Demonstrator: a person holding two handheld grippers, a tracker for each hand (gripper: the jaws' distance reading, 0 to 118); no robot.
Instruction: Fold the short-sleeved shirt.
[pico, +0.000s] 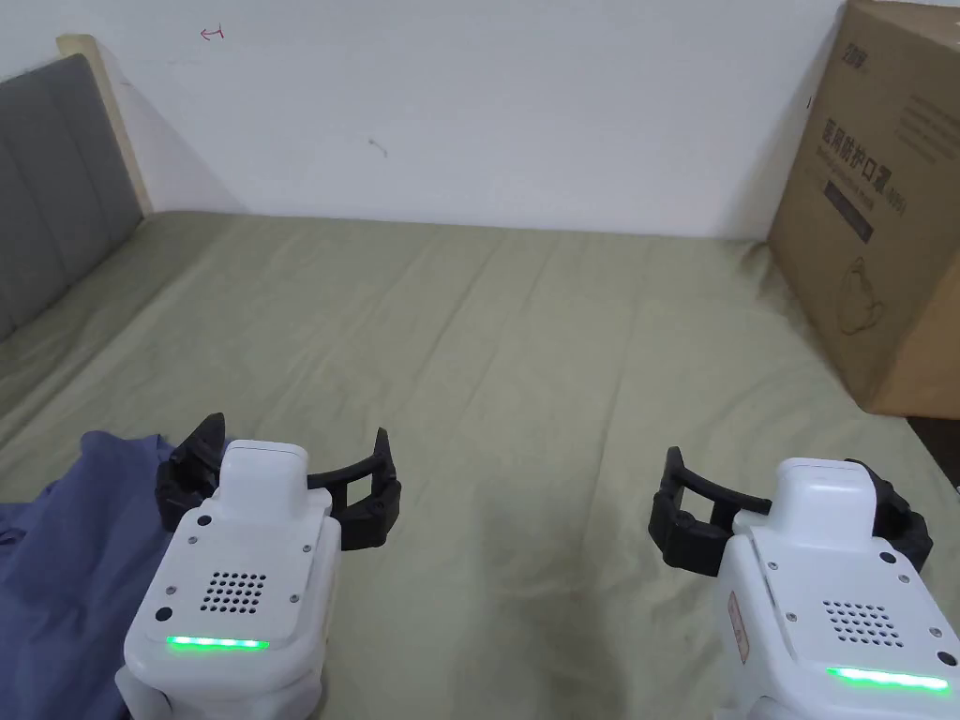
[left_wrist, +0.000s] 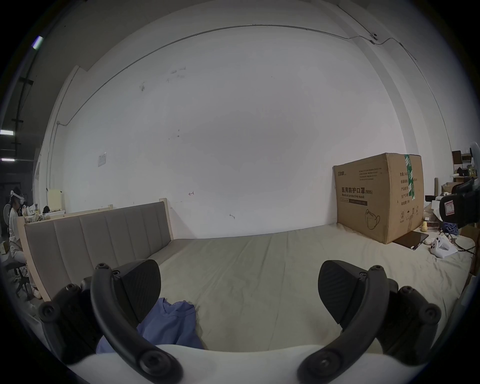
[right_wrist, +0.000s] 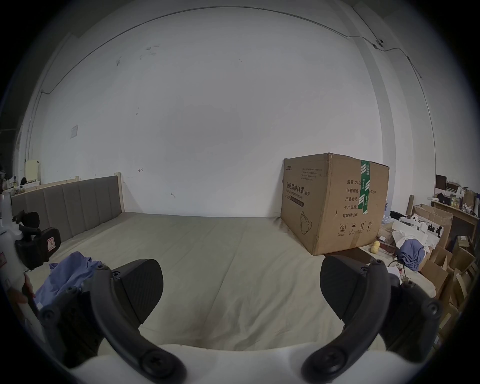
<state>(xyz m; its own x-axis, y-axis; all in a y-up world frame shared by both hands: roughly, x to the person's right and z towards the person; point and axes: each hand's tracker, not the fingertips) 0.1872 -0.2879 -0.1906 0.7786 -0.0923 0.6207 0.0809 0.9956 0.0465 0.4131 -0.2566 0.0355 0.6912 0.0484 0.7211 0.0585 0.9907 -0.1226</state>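
Your bed (pico: 525, 356), sheeted in olive green, carries a cardboard box (pico: 877, 225) with printed writing at far right. The crumpled blue short-sleeved shirt (pico: 66, 553) lies near left, beside your left tool (pico: 286, 478). Both it and your right tool (pico: 787, 511) gape wide, holding nothing.

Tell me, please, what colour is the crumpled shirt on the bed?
The shirt is plain blue, with no pattern; the head view shows it best.
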